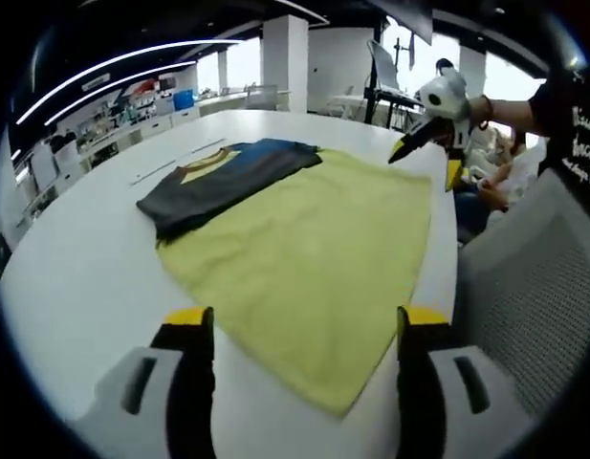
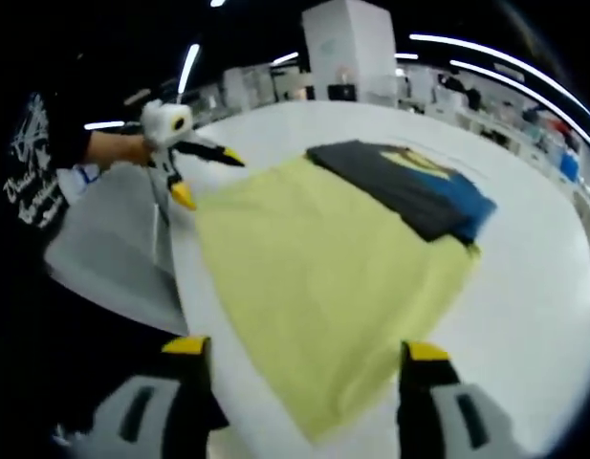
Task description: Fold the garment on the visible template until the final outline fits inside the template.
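Observation:
A yellow garment (image 1: 314, 239) lies flat on the white table (image 1: 84, 268), with a dark grey and blue part (image 1: 228, 177) folded across its far end by the collar. My left gripper (image 1: 306, 317) hovers open over the near hem, its jaws wide apart and holding nothing. My right gripper (image 1: 426, 164) hangs open at the far right edge of the cloth. In the right gripper view the garment (image 2: 323, 277) spreads ahead of the open right gripper (image 2: 307, 349), the dark part (image 2: 409, 191) lies at the far end, and the left gripper (image 2: 210, 179) is open at the left edge.
Thin pale strips (image 1: 180, 158) lie on the table beyond the collar. A grey chair (image 1: 534, 287) stands close to the table edge, also seen as the chair (image 2: 103, 249) in the right gripper view. A person's black sleeve (image 1: 562, 105) reaches in. Shelves and desks line the room behind.

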